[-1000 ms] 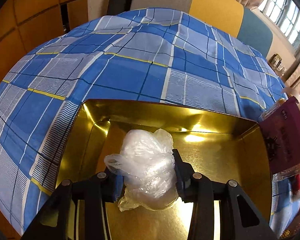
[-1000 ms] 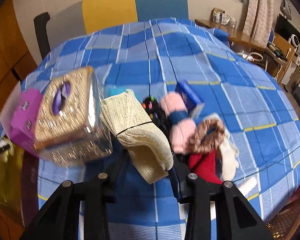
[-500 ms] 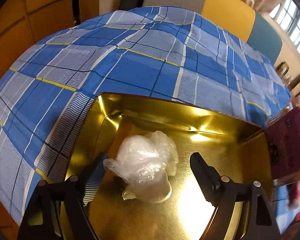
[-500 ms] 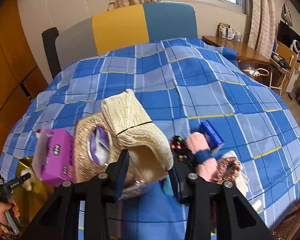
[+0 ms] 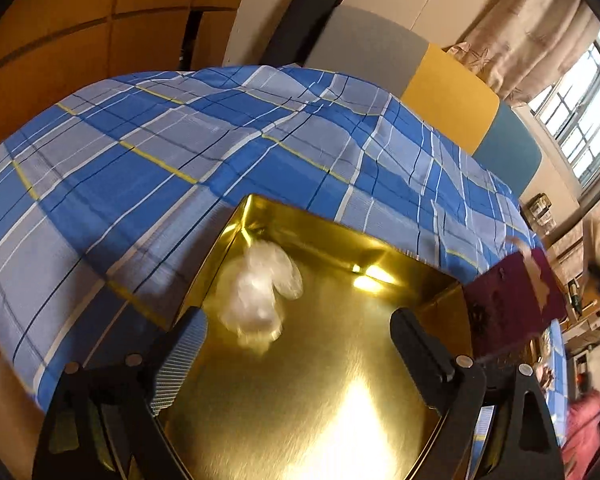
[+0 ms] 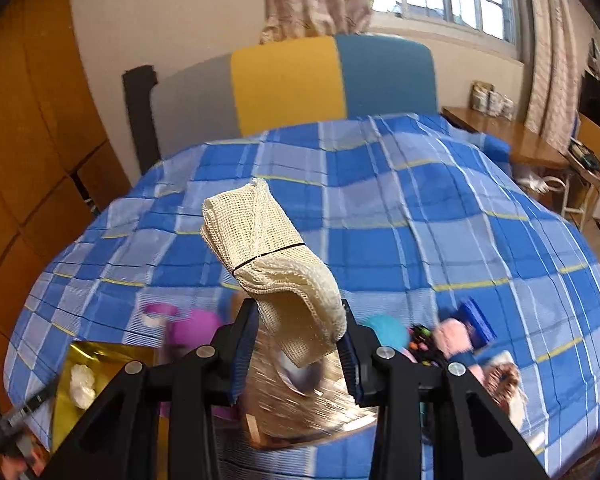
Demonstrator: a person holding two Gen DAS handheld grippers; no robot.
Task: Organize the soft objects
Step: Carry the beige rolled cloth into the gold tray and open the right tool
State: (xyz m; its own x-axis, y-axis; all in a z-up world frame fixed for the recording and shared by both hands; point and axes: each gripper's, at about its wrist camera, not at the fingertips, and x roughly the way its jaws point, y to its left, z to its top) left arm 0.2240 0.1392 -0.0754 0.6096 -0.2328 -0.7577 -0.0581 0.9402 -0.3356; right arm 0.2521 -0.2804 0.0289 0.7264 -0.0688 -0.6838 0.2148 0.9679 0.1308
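**A:** Gold tin (image 5: 340,380) sits on the blue checked cloth (image 5: 180,152) with the crumpled plastic bag (image 5: 256,292) lying loose inside, near its ten o'clock corner. The left gripper (image 5: 296,332) is let go of it, jaws opening wide, nothing between them.

**B:** A second ago those jaws were clamped on the bag; now it rests on the tin floor and the gripper has pulled up and away. And the other side?

**A:** The right gripper (image 6: 296,344) is clenched on the cream mesh cloth (image 6: 276,268), tied with a black band, held above the pile. It has risen since the earlier view; the glittery box (image 6: 308,404) now shows below it, the tin at eight o'clock.

**B:** Then carry the cloth over toward eight o'clock, I'd say, lower it well inside the walls beside the bag, and only then loosen. Keep the left gripper clear of that path.
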